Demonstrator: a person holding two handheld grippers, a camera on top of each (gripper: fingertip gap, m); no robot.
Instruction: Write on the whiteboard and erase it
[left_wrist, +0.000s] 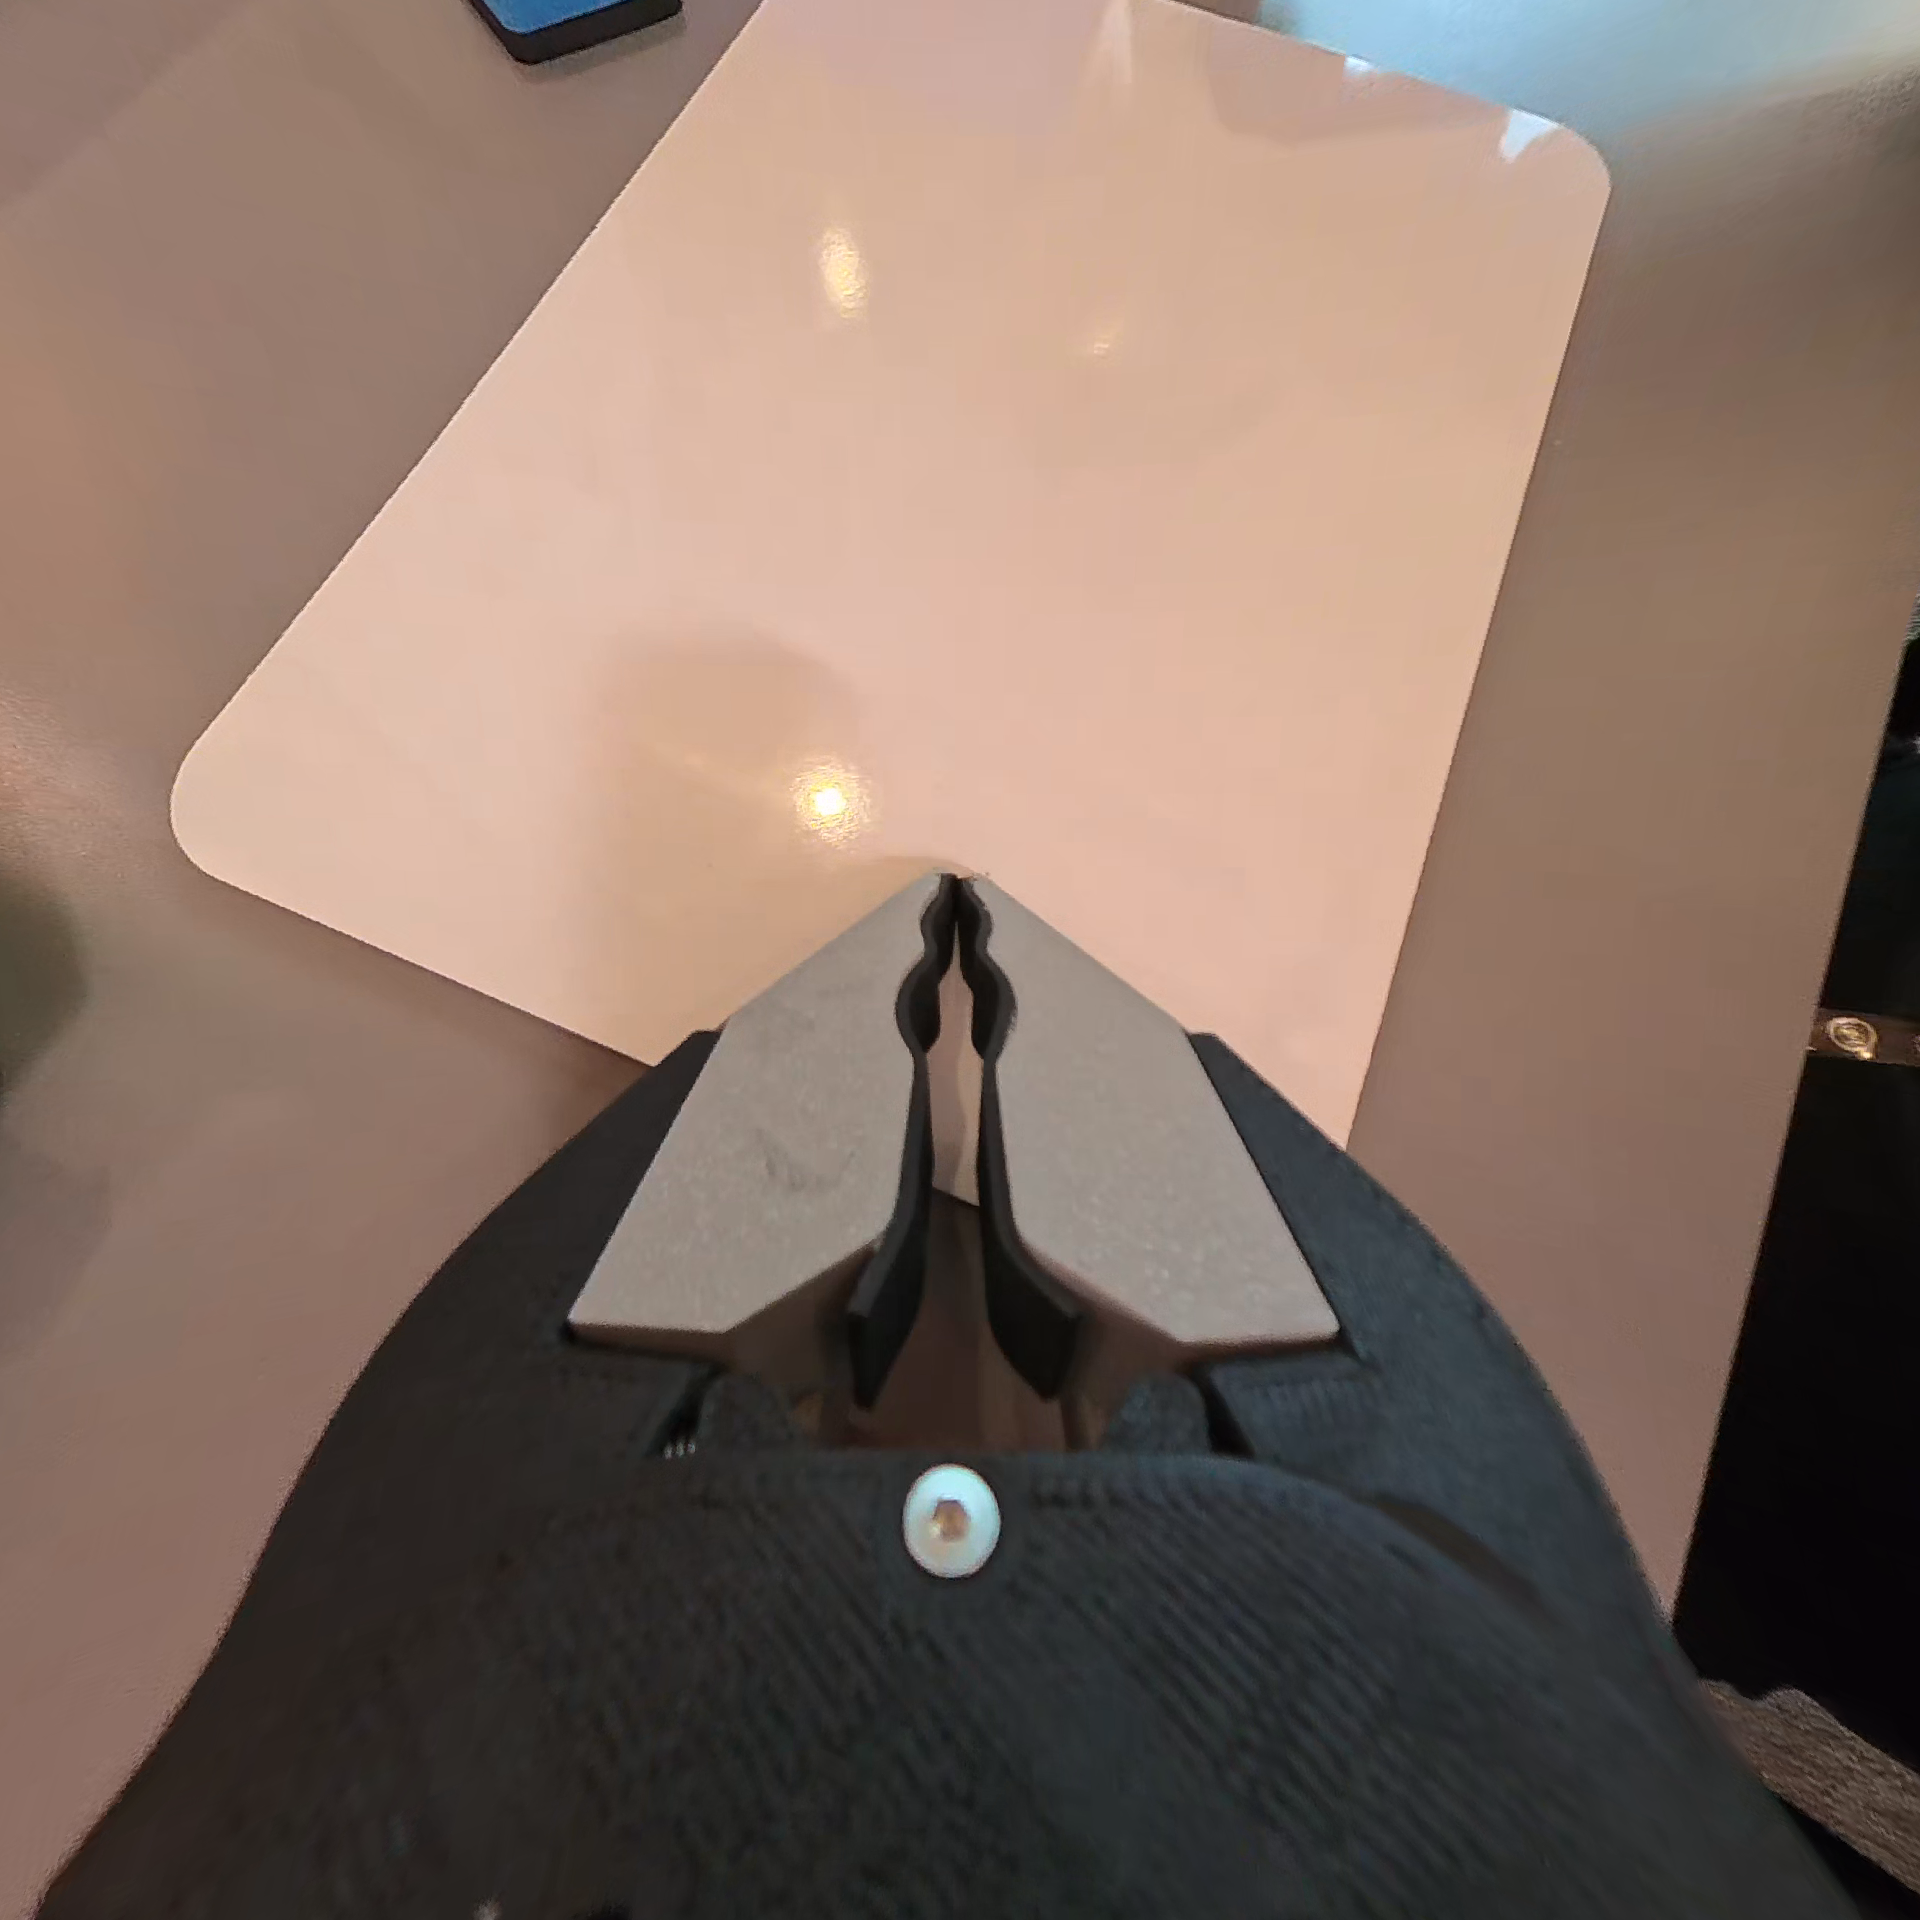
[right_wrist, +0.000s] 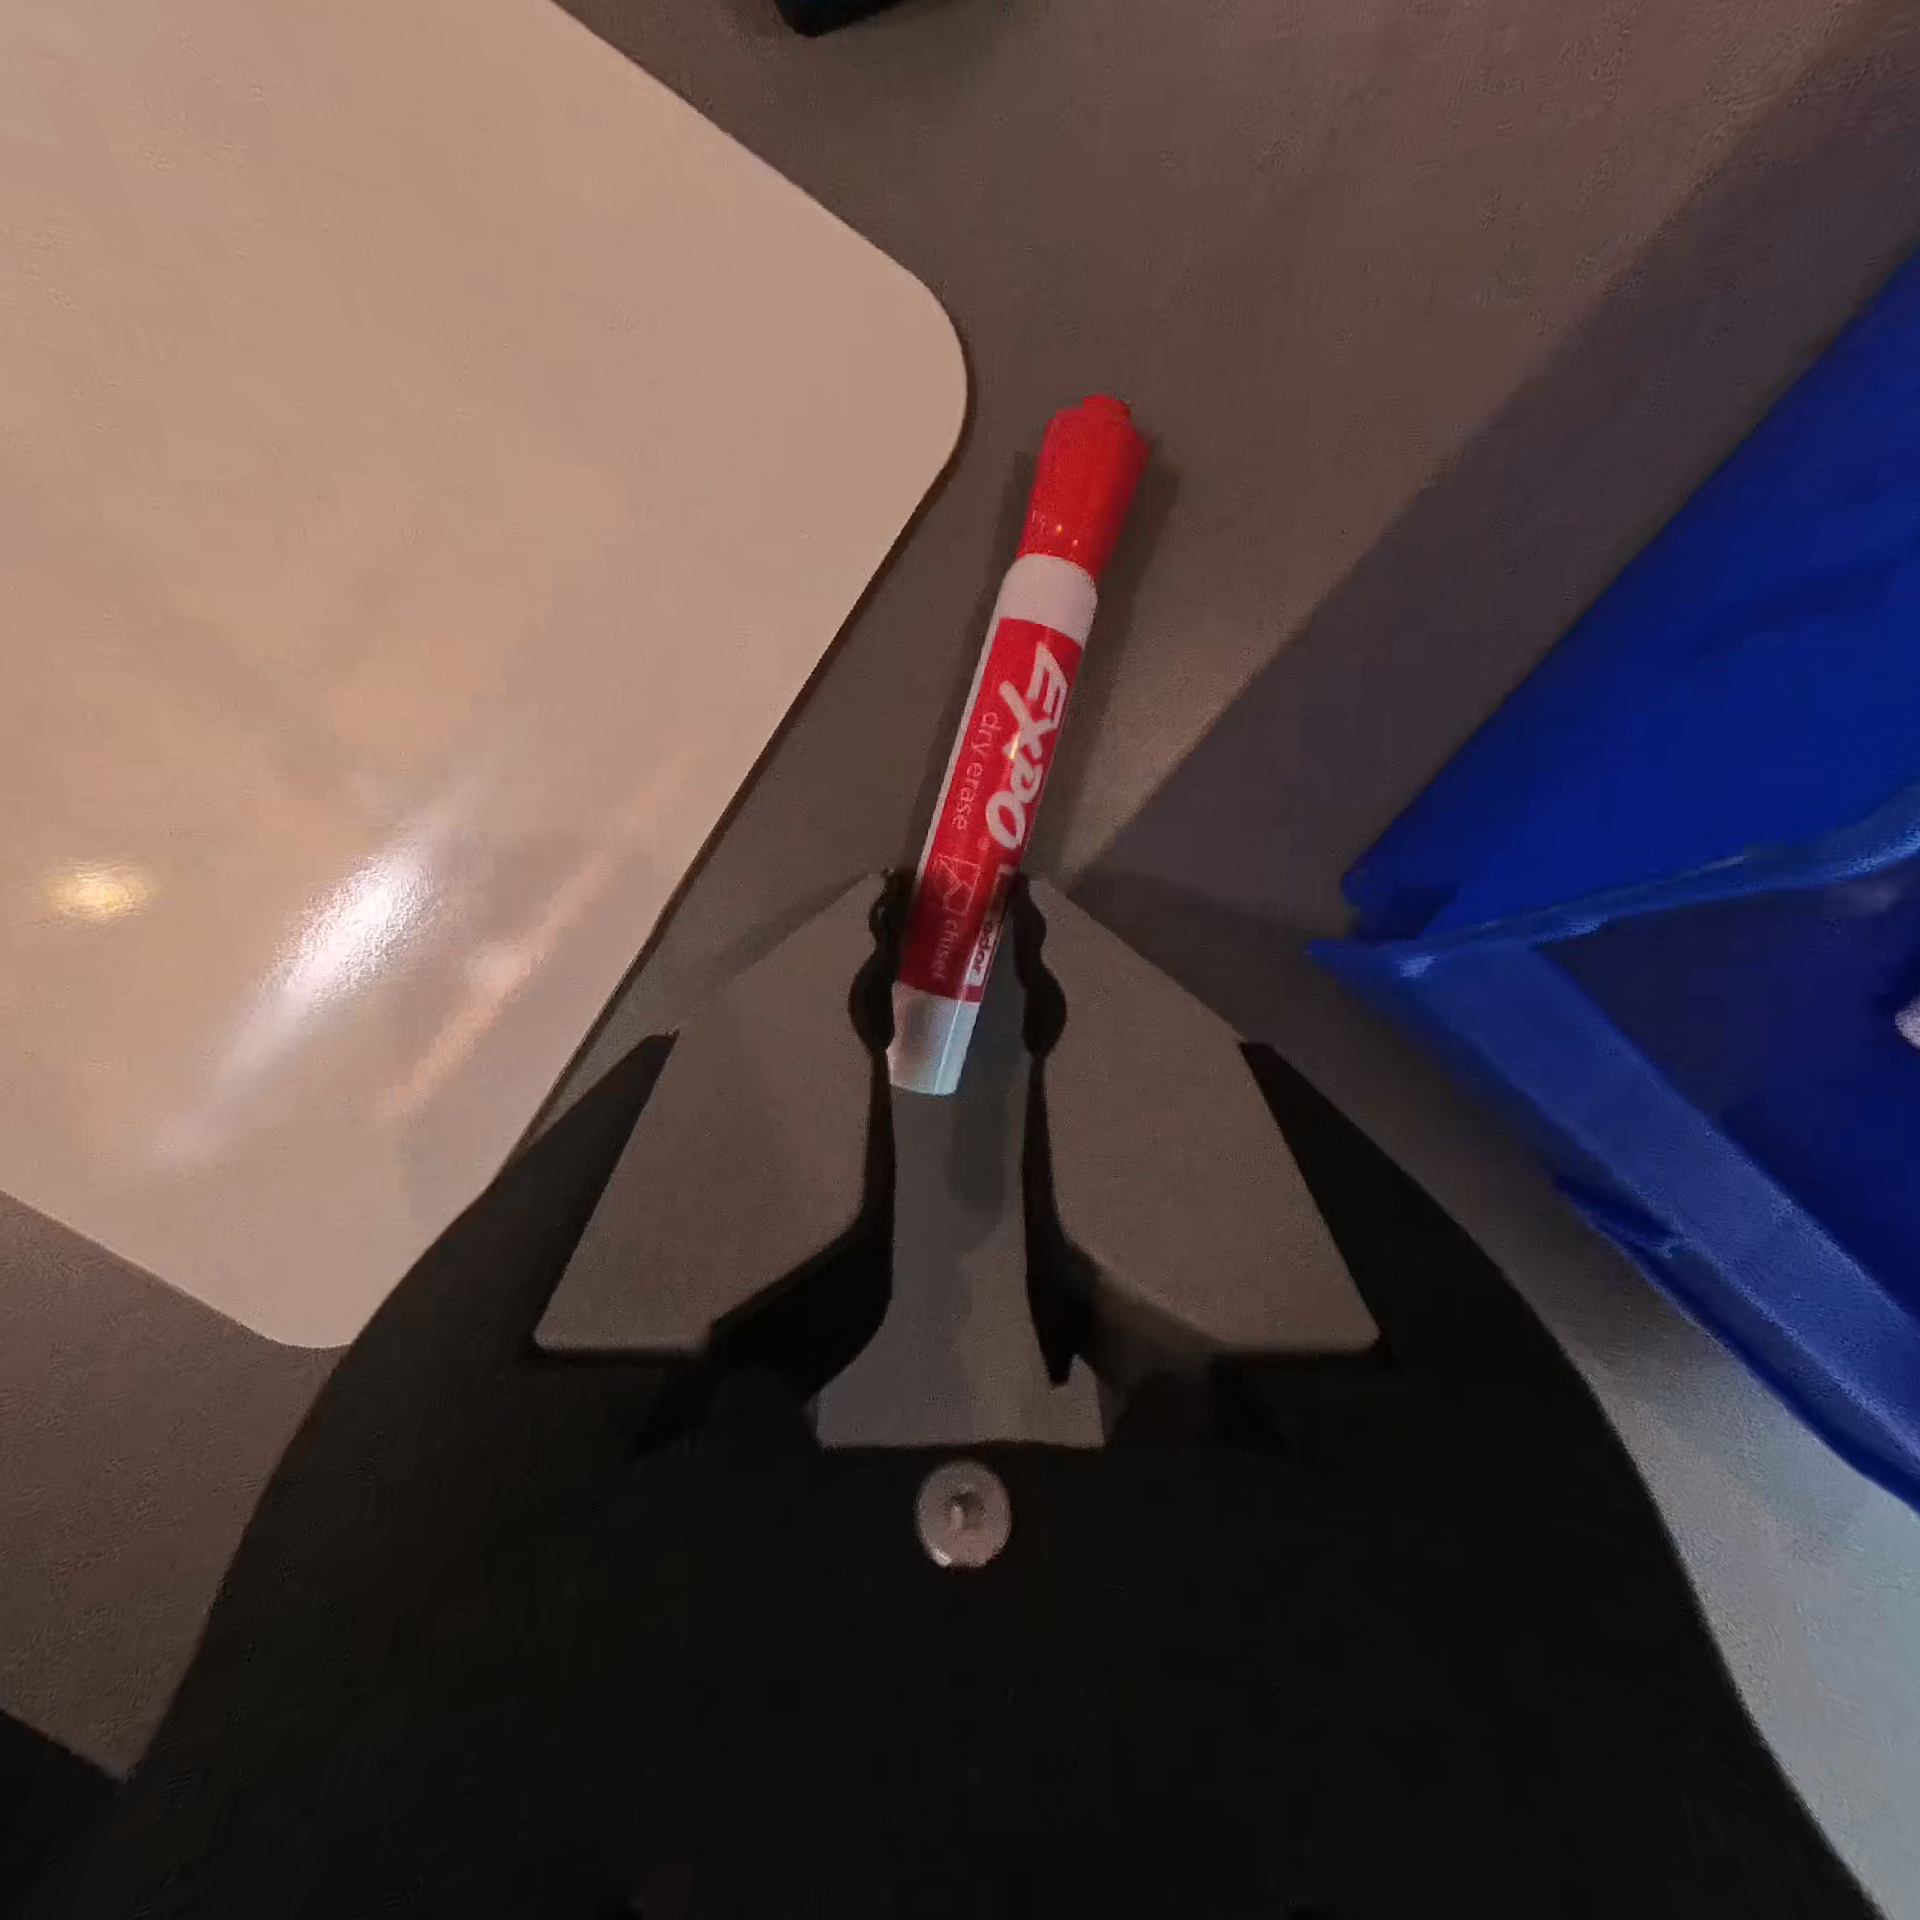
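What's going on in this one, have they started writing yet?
Not yet. The whiteboard lies blank on the table. The right gripper has its fingers around the white end of a red marker lying beside the board, cap still on; whether they already pinch it is unclear. The left gripper, fingers together and empty, hovers at the board's near edge. A blue bin sits to the right.
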